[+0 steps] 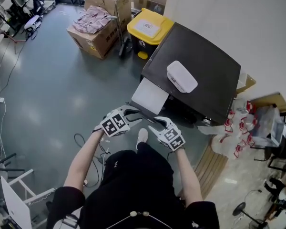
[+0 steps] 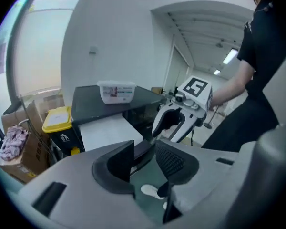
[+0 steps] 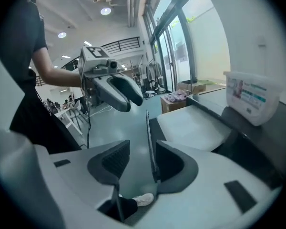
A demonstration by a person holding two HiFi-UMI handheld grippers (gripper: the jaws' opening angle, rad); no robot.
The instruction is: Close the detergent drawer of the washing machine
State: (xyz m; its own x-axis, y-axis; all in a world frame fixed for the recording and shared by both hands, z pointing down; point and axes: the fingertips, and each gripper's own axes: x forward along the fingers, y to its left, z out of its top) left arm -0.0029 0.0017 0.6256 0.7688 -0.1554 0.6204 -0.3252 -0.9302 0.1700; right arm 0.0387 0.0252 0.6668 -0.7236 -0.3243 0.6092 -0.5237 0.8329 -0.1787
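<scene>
Fingers point(image 2: 174, 159) open and empty on my left gripper point(image 1: 136, 115) and right gripper point(image 1: 155, 126); detergent drawer point(image 1: 150, 95) juts toward me just ahead, between them.

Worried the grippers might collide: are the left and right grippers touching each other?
Apart. The right gripper view shows the left gripper above the open fingers of the right gripper, bare floor between them.

Even daylight fills the head view. The grey floor point(image 1: 47, 104) carries soft, pale patches of glare and only faint shadows. Both my gripper views are fisheye, bent hard toward the edges, with black corners. In the right gripper view the window point(image 3: 200, 37) and ceiling lamps point(image 3: 105, 11) burn out white. Close up, my jaws look dim, soft and slightly blurred.
</scene>
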